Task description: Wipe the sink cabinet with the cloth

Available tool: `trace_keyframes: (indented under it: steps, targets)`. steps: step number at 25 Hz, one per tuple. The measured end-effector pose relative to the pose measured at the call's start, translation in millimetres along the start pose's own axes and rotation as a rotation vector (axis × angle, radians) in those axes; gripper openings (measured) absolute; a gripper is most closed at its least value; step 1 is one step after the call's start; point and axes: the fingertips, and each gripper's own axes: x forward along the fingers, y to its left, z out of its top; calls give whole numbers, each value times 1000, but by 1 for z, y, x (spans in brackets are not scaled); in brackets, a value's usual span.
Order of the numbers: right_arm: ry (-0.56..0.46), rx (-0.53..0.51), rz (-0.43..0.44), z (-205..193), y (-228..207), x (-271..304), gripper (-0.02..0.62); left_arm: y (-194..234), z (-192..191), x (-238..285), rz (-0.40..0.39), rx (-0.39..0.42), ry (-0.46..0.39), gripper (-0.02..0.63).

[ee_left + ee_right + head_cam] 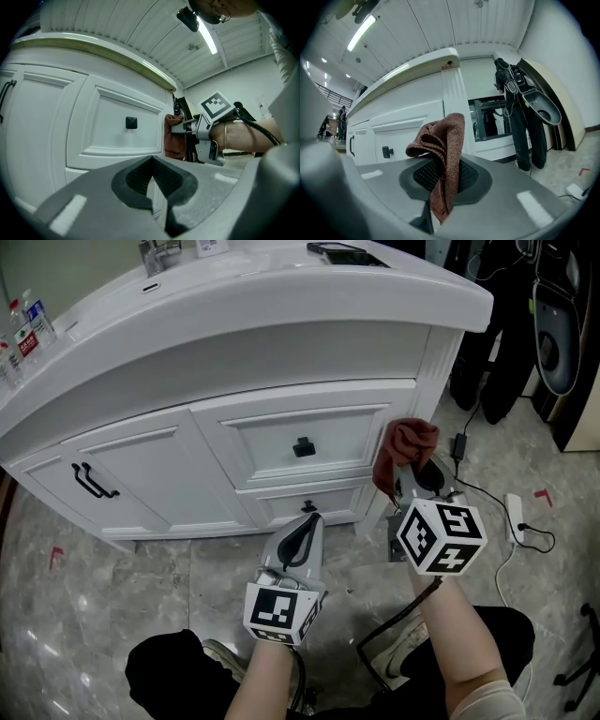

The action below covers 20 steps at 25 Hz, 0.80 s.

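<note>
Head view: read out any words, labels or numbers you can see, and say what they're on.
No text is readable.
Bottles: labels too small to read.
White card on the countertop: too blurred to read.
Marker cubes: square patterns only, no words.

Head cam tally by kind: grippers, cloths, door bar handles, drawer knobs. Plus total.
Grippers: 2 (left gripper, right gripper)
Cloths: 1 (cloth, clamped in the right gripper)
Bar handles: 1 (bar handle)
Drawer knobs: 2 (upper knob, lower knob)
Total: 6
</note>
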Motion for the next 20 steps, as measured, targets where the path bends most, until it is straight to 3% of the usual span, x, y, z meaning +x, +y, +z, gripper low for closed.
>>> trace_keyframes:
  steps: [4,12,20]
  targets:
    - [15,20,12,-12,12,-3,80,8,0,-8,18,1,0,0]
    - [130,34,248,-75,123,12,80,50,-3,-40,99,-2,9,0]
    - [167,47,413,-97,219,36,80,101,-9,-85,223,-16,23,0]
